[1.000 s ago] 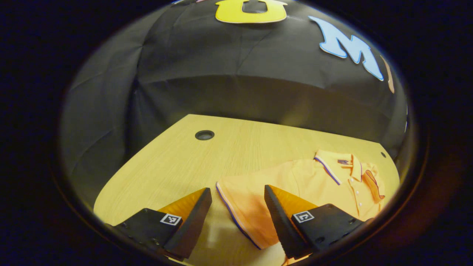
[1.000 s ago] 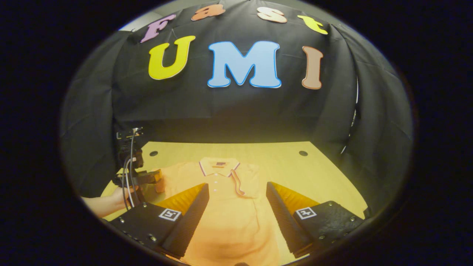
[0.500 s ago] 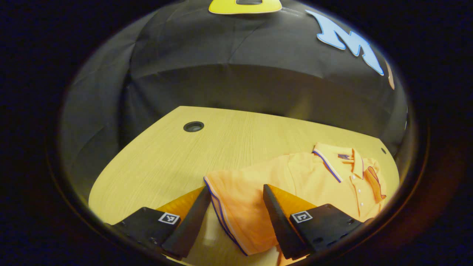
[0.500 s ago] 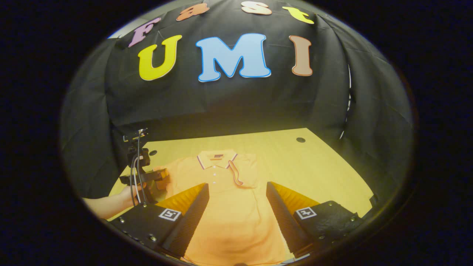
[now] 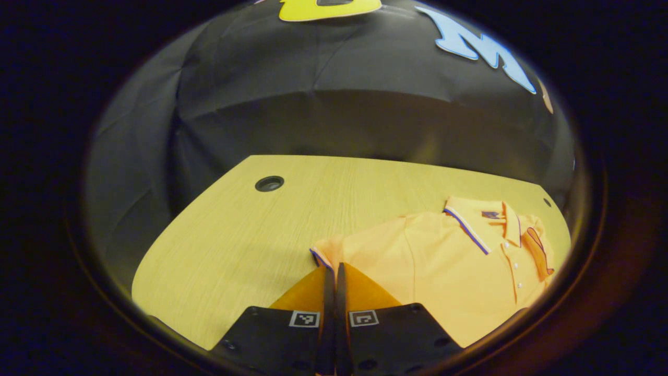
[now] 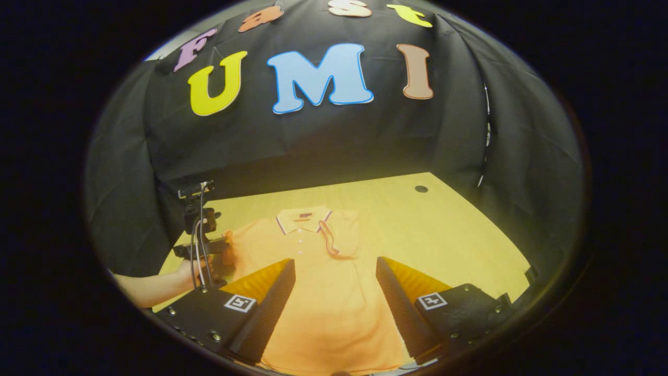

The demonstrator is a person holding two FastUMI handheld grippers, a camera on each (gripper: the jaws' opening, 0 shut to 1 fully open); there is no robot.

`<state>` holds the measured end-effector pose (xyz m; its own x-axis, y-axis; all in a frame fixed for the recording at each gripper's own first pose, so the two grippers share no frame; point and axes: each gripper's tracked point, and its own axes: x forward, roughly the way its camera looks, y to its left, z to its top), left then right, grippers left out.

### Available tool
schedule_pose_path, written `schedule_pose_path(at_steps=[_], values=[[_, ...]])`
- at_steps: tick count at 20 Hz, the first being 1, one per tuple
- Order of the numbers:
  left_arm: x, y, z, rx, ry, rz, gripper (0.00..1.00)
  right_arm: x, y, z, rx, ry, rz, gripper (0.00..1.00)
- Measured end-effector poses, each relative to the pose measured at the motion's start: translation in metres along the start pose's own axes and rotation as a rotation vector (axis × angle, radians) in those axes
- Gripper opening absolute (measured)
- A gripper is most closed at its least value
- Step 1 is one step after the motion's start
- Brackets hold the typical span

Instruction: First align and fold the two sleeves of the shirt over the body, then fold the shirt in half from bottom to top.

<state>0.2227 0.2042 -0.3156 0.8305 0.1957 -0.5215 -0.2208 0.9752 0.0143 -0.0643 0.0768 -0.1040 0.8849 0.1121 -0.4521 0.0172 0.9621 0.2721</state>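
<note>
An orange polo shirt (image 5: 443, 261) lies face up on the wooden table (image 5: 235, 240), collar toward the booth wall. In the left gripper view my left gripper (image 5: 332, 269) is shut on the hem of the shirt's left sleeve (image 5: 323, 251), which pokes out just past the fingertips. The other sleeve (image 6: 327, 237) lies folded over the chest beside the button placket. In the right gripper view my right gripper (image 6: 335, 261) hangs open over the lower body of the shirt (image 6: 318, 303), with nothing between its fingers. The left gripper (image 6: 219, 253) shows there at the shirt's left shoulder.
A hand and forearm (image 6: 156, 284) hold the left gripper at the table's left edge. Round cable holes (image 5: 269, 183) (image 6: 421, 189) sit near the table's back corners. Bare table (image 6: 443, 230) stretches right of the shirt. Black cloth walls close in behind and at the sides.
My left gripper has closed: its fingers stood apart around the sleeve hem and now press together on it. The right gripper stays open over the shirt and has shifted slightly.
</note>
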Motion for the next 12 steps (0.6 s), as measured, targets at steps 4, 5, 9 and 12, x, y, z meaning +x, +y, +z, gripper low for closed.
schedule_pose_path(at_steps=[4, 5, 9, 12], values=[[-0.018, -0.014, 0.025, 0.011, -0.06, -0.005, 0.07, -0.005, -0.015, -0.003, 0.008, 0.0, -0.03, 0.97], [-0.023, -0.02, 0.032, 0.021, -0.077, -0.013, 0.06, -0.004, -0.017, -0.005, 0.013, -0.001, -0.034, 0.97], [-0.038, -0.055, 0.051, 0.073, -0.126, -0.064, 0.06, -0.004, -0.019, -0.01, 0.04, 0.003, -0.039, 0.97], [-0.04, -0.082, 0.05, 0.108, -0.119, -0.112, 0.06, -0.007, -0.018, -0.012, 0.031, -0.006, -0.058, 0.97]])
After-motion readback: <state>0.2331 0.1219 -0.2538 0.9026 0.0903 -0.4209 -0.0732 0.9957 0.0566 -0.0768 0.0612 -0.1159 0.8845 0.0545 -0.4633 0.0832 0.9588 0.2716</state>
